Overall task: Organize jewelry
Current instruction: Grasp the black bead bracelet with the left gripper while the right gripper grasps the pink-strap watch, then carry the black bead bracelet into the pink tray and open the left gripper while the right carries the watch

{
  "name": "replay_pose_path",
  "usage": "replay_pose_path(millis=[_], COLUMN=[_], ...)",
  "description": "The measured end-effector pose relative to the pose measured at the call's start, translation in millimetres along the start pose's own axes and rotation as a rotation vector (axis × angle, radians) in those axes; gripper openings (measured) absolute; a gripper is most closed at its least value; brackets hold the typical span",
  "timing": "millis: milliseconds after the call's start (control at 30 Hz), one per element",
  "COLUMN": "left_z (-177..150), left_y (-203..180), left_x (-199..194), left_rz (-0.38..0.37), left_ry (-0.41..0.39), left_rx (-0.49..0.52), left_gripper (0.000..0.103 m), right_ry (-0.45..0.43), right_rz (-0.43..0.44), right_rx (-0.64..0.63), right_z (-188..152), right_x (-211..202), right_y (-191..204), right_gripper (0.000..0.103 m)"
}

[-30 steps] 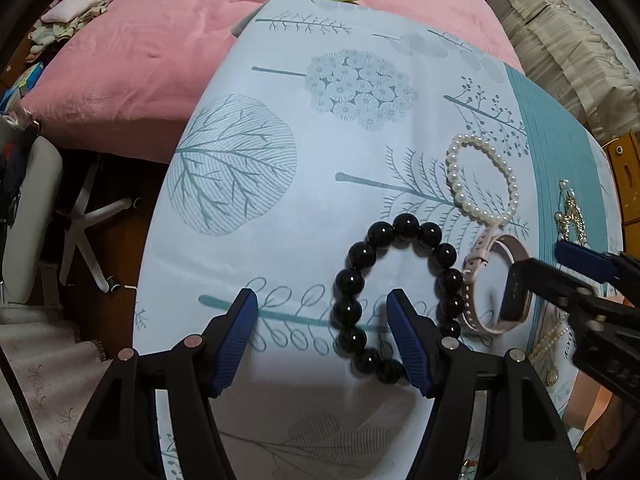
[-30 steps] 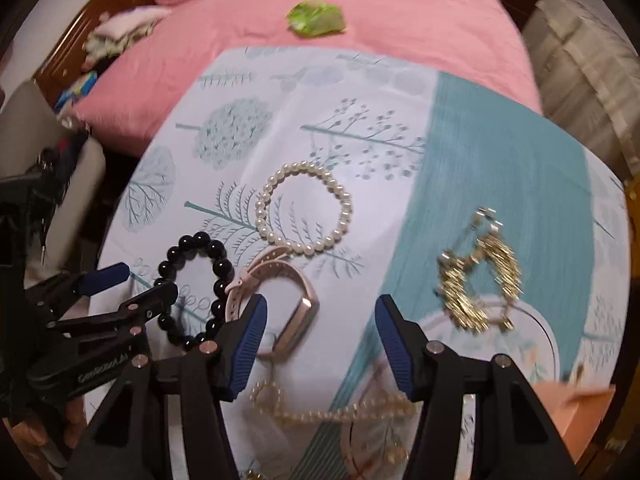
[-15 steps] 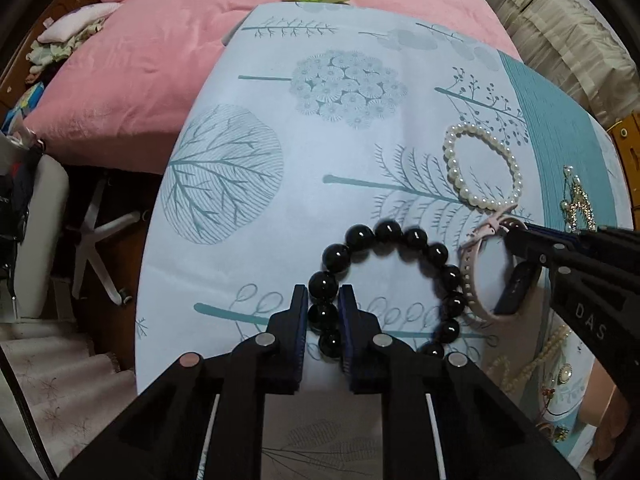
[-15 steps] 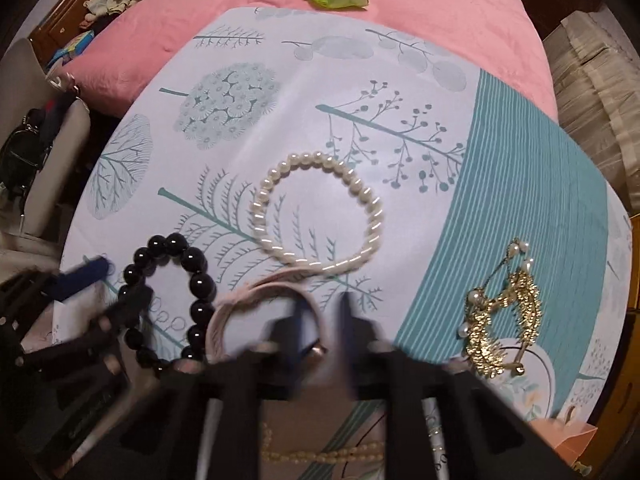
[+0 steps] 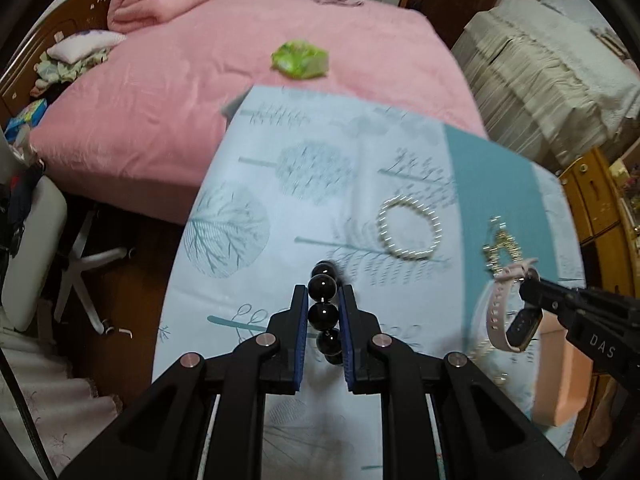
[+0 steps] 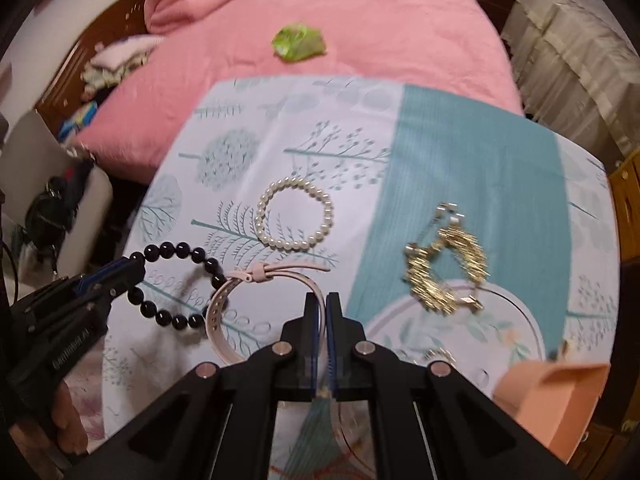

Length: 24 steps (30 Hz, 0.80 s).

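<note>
Green crumpled wrapper (image 5: 300,59) on pink bedspread (image 5: 168,92); white swivel chair (image 5: 32,248).

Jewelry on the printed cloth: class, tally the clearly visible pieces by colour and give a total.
Black: 1, bead bracelet
White: 1, pearl bracelet
Pink: 1, watch
Gold: 1, ornate gold piece
Total: 4

Both wrist cams face bed (image 5: 168,92), share cloth (image 6: 304,128).

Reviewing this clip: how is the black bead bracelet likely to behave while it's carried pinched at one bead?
The black bead bracelet probably hangs floppy: the left tongs grip only one side and the loop dangles. Its glossy round beads look slippery, so it may swing or slip. If dropped, it seems unlikely to roll far, being strung.
</note>
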<state>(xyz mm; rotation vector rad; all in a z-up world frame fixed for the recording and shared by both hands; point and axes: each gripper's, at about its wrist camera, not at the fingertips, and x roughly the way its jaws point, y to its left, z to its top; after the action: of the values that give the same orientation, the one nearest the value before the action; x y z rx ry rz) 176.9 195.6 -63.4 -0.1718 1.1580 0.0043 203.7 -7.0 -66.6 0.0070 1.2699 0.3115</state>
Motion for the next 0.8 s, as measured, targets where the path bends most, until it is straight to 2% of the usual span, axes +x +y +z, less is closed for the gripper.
replay_pose_path(millis=[200, 433, 633, 800], left_z=[2.1, -3.9, -20.1, -39.0], left_y=[-28.9, -100.0, -183.9, -252.8], left_x=[-52.5, -112.5, -132.6, -123.3], left_rz=[-0.044, -0.185, -0.310, -0.386], left_ry=[-0.055, -0.091, -0.078, -0.031], left_rx=[0.021, 0.120, 0.239, 0.339], left_gripper=[0.012, 0.012, 0.013, 0.013], right_ry=[-0.058, -0.074, -0.045, -0.048], right_rz=[0.003, -0.052, -0.075, -0.040], right_rx=[0.075, 0.174, 0.317, 0.423], right_z=[-28.0, -85.5, -145.3, -182.9], right_x=[-47.3, -96.8, -106.5, -104.3], right_y=[-33.3, -93.8, -151.1, -184.4], right_gripper=[0.003, 0.003, 0.003, 0.003])
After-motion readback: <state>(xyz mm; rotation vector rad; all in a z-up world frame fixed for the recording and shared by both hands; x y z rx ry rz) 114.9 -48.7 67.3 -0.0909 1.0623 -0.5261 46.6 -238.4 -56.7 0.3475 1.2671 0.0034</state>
